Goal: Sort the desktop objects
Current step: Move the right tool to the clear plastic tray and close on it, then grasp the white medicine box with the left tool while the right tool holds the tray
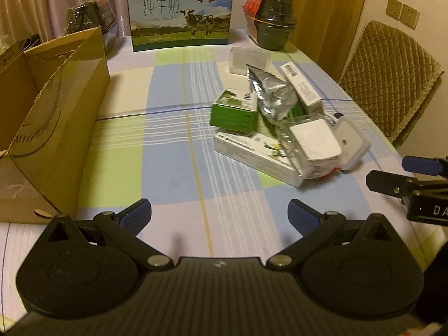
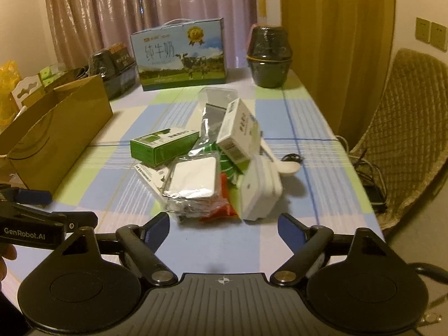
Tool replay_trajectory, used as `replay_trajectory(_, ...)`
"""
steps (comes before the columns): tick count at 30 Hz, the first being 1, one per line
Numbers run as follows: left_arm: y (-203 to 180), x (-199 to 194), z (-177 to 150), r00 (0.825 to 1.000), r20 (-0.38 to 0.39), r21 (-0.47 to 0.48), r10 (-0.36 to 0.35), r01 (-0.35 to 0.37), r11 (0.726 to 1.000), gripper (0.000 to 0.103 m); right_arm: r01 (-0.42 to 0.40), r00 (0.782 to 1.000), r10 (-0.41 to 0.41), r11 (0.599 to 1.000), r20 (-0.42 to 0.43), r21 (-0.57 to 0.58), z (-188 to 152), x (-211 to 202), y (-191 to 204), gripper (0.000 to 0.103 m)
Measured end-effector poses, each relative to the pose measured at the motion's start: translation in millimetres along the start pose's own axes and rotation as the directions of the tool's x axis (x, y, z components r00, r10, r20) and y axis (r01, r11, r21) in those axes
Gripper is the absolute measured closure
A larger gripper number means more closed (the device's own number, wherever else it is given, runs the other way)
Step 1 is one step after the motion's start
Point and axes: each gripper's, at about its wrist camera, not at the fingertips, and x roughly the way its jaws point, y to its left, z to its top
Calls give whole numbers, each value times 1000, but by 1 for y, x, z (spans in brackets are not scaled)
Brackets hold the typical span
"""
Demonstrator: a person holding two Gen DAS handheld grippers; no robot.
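A pile of small packages lies mid-table on the checked cloth: a green box (image 1: 233, 110) (image 2: 162, 145), a silver foil pouch (image 1: 273, 95) (image 2: 211, 124), a white carton (image 1: 303, 86) (image 2: 238, 131), a wrapped white pack (image 1: 315, 141) (image 2: 193, 179), a long white-and-green box (image 1: 252, 154) and a white plastic case (image 2: 260, 190). My left gripper (image 1: 219, 214) hovers open over bare cloth, short of the pile. My right gripper (image 2: 224, 228) is open just in front of the pile, nothing between its fingers. Each gripper shows at the edge of the other's view (image 1: 392, 173) (image 2: 42, 210).
An open cardboard box (image 1: 53, 128) (image 2: 56, 131) stands at the table's left. At the back are a milk carton case (image 1: 180, 14) (image 2: 182, 56), dark wrapped pots (image 1: 275, 19) (image 2: 268, 56) and a clear container (image 1: 247, 60). A quilted chair (image 1: 392, 78) (image 2: 403, 128) stands right of the table.
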Motion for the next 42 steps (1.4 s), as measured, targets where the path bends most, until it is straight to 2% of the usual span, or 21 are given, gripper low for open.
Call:
replay_trajectory(11,22,22,10,1000,-5,-30,28,-29,999,1,-17,1000,17,999,-10,-43,15,45,21,22)
replay_trajectory(21,32,32,7,1000,-16,-68,11,-12,998,1,3,999,-8,996,-48,-87,22,78,30,22)
replay_trajectory(23,33,33,6,1000,-17,-70,8,-9,997,1,1,998,-7,995,-56,-102,21,81,30,41)
replay_trajectory(28,36,35,4,1000,-21,-87,3,-4,996,1,20,999,-25,990,-37,-142,22,79,29,44)
replay_trajectory(37,35,36,1,1000,-23,-101,-7,5,995,1,76,997,-83,941,-6,-331,19,85,40,44)
replay_trajectory(42,38,34,-1,1000,-21,-109,-3,0,994,1,105,994,-113,921,-2,-374,21,86,37,45)
